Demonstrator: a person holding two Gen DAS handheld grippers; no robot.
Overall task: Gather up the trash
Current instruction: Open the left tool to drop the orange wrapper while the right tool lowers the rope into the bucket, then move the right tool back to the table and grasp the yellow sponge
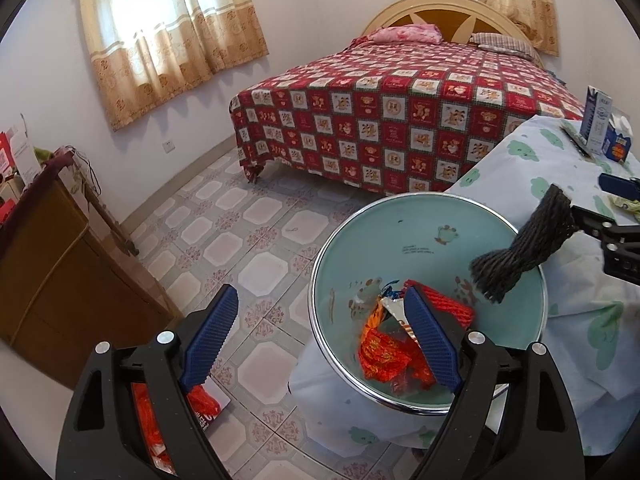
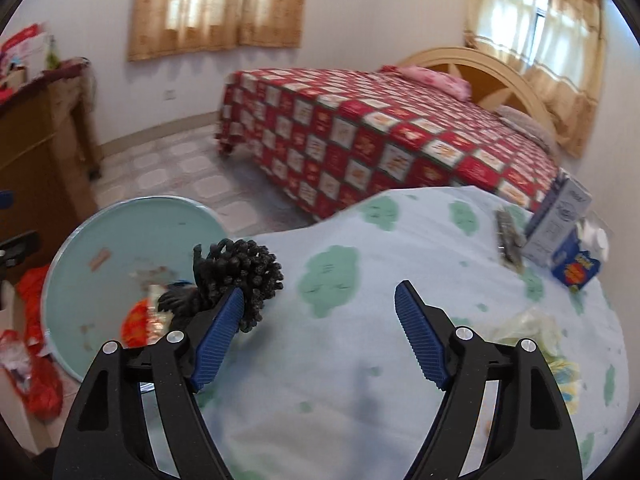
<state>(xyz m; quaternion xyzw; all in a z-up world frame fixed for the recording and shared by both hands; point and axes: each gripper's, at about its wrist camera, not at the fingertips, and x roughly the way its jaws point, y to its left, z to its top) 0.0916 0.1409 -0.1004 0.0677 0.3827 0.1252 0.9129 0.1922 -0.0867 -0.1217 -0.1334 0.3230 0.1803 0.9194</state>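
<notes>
Fingers [image 2: 224,328] hide the black net's [image 2: 240,276] underside.

A pale teal inside with faded cartoon prints is shown by the bin [image 1: 424,236], edged by a silvery rim. Red, orange and silver wrappers [image 1: 386,354] are seen within it. The foam net [image 1: 520,240] is black with a ribbed weave. Blue ridged pads on black frames are carried by the left tool [image 1: 320,340] and the right tool [image 2: 320,332]. The worktop [image 2: 360,360] is covered in light blue cloth printed with green patches. The bed [image 1: 400,128] is spread with a red check of small cartoon squares. The curtains [image 1: 168,36] are beige with a brown patterned border.
</notes>
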